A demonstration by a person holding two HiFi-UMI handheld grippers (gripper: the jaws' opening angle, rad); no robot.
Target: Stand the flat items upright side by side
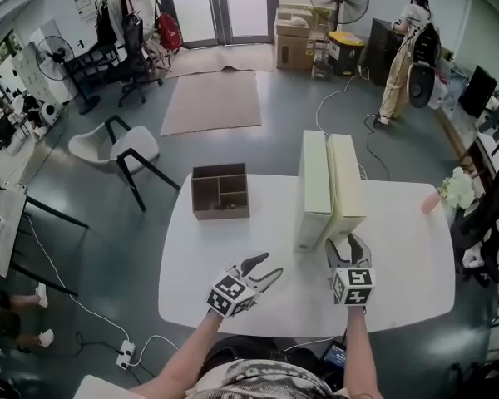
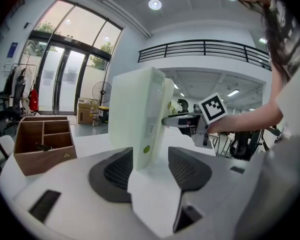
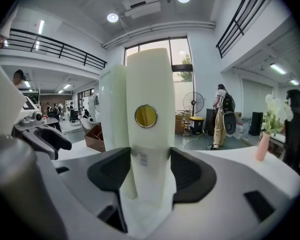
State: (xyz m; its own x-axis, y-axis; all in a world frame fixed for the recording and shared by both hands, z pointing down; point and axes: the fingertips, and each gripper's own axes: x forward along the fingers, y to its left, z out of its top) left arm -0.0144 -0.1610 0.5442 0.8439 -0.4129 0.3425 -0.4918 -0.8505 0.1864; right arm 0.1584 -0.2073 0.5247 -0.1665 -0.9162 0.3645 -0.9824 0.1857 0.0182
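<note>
Pale green, flat-sided file boxes: quantity two, both standing upright on the white table (image 1: 233, 306), broad faces touching, set side by side towards the table's right half. Left file box (image 1: 313, 185) and right file box (image 1: 345, 181) are alike in shape and height; the right one carries one round brass-coloured ring (image 3: 146, 115) on its narrow near face. Wooden organiser (image 1: 220, 191): quantity one, open-topped, divided into compartments, placed at the far left part of the table, well apart from the boxes. Pink vase (image 1: 432, 199) with white flowers: quantity one, at the table's right edge. Grippers: quantity two, one in each of the person's hands. Right gripper (image 1: 349, 246): positioned at the near lower end of the right file box, with the narrow face seated between the two jaws; both ribbed pads bear against the box's sides, so the grasp is closed on that box at a medium width. The box remains vertical, base on the table. Left gripper (image 1: 270, 266): jaws about half spread, nothing between the pads, no contact with either box; it hovers low over the table, near the left file box but clear of it, pointing towards it.
</note>
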